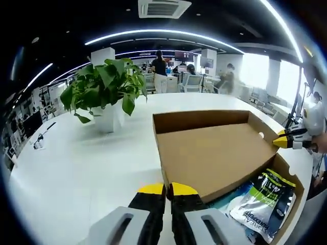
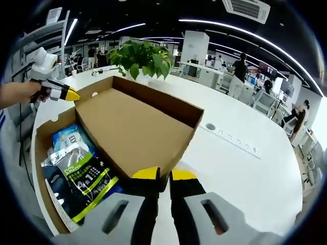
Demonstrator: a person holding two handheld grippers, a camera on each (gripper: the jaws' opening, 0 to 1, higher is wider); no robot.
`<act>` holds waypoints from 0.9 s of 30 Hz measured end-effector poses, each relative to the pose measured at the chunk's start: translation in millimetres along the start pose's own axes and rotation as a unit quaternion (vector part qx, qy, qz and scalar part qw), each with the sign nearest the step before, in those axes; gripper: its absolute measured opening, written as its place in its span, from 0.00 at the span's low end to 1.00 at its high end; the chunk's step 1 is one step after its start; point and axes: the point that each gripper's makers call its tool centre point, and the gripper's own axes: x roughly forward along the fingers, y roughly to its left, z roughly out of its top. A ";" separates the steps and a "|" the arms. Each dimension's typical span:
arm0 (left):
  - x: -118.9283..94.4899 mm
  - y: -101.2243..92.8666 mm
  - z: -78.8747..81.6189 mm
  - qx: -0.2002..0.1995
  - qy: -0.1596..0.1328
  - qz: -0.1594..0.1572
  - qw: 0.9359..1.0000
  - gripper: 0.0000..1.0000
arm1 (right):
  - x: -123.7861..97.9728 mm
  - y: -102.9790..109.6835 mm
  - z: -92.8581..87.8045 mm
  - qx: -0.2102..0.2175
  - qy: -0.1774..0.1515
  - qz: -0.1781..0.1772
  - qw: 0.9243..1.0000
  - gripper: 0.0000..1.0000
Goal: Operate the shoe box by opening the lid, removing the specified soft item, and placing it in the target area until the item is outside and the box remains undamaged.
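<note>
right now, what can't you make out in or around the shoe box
- Shoe box interior under the lid: hidden by it, both views.
- Blue packet: partly under the green packet, right gripper view.
- Packet print: too small, both views.
- Whether left gripper and right gripper pinch the lid: tips hide its edge.

This is an open-plan office. A long white tabletop (image 1: 76,168) carries a potted plant (image 1: 104,89) and has a row of built-in sockets (image 2: 232,139). Curved strip lights (image 1: 163,34) and an air-conditioning vent (image 1: 163,7) sit in the dark ceiling. Behind, people (image 1: 159,71) stand among desks, chairs (image 2: 265,102) and monitors (image 1: 183,55).
</note>
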 end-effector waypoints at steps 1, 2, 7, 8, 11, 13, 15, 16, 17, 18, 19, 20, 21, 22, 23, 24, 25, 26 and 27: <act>0.5 0.1 -0.2 0.000 0.001 0.000 1.000 0.02 | 0.3 0.0 -0.1 0.001 0.000 0.000 1.000 0.05; 1.0 0.1 -0.2 0.000 0.001 0.000 1.000 0.02 | 0.9 -0.2 -0.4 0.002 0.001 0.000 1.000 0.05; 3.1 -0.1 -1.0 0.000 0.004 0.000 1.000 0.02 | 2.5 -0.7 -1.3 0.006 0.003 0.000 1.000 0.06; 3.9 0.3 -1.1 0.000 0.005 0.000 1.000 0.02 | 2.9 -0.8 -1.5 0.006 0.003 0.000 1.000 0.06; 5.8 0.7 -2.0 -0.001 0.007 0.001 1.000 0.02 | 4.8 -1.4 -2.8 0.009 0.006 0.000 1.000 0.06; 7.1 1.0 -2.5 -0.003 0.008 0.002 1.000 0.02 | 5.4 -1.6 -3.2 0.010 0.007 0.000 1.000 0.06; 9.0 2.0 -3.3 -0.003 0.010 0.003 1.000 0.03 | 6.2 -1.7 -3.9 0.011 0.008 0.000 1.000 0.07; 9.8 2.3 -3.7 -0.004 0.011 0.003 1.000 0.03 | 6.3 -1.8 -4.1 0.012 0.009 0.000 1.000 0.07; 10.1 2.4 -3.9 -0.004 0.012 0.003 1.000 0.03 | 6.8 -2.0 -4.3 0.012 0.009 0.000 1.000 0.07; 11.0 2.4 -4.5 -0.006 0.014 0.002 1.000 0.03 | 7.2 -2.1 -4.7 0.012 0.010 0.000 1.000 0.07; 11.5 2.5 -4.7 -0.007 0.015 0.002 1.000 0.03 | 7.4 -2.1 -4.9 0.011 0.011 0.000 1.000 0.07; 12.0 2.5 -4.8 -0.008 0.015 0.002 1.000 0.03 | 7.6 -2.2 -5.0 0.011 0.011 0.000 1.000 0.07; 12.4 2.5 -5.1 -0.007 0.016 0.002 1.000 0.03 | 7.9 -2.2 -5.2 0.012 0.012 0.000 1.000 0.07; 13.1 2.8 -5.4 -0.008 0.017 0.002 1.000 0.03 | 8.2 -2.5 -5.4 0.013 0.013 0.000 1.000 0.07; 13.8 2.8 -6.0 -0.008 0.019 0.002 1.000 0.03 | 8.3 -2.7 -5.7 0.014 0.013 0.000 1.000 0.07; 14.1 2.7 -6.4 -0.009 0.020 0.003 1.000 0.03 | 8.7 -3.1 -6.1 0.017 0.014 0.000 1.000 0.07; 14.8 2.7 -7.0 -0.010 0.021 0.003 1.000 0.03 | 9.1 -3.2 -6.2 0.018 0.015 -0.001 1.000 0.07; 15.3 2.7 -7.4 -0.010 0.023 0.003 1.000 0.03 | 9.7 -3.5 -6.5 0.020 0.016 -0.002 1.000 0.07; 15.9 2.6 -7.9 -0.010 0.025 0.004 1.000 0.03 | 10.1 -3.6 -6.7 0.020 0.016 -0.002 1.000 0.07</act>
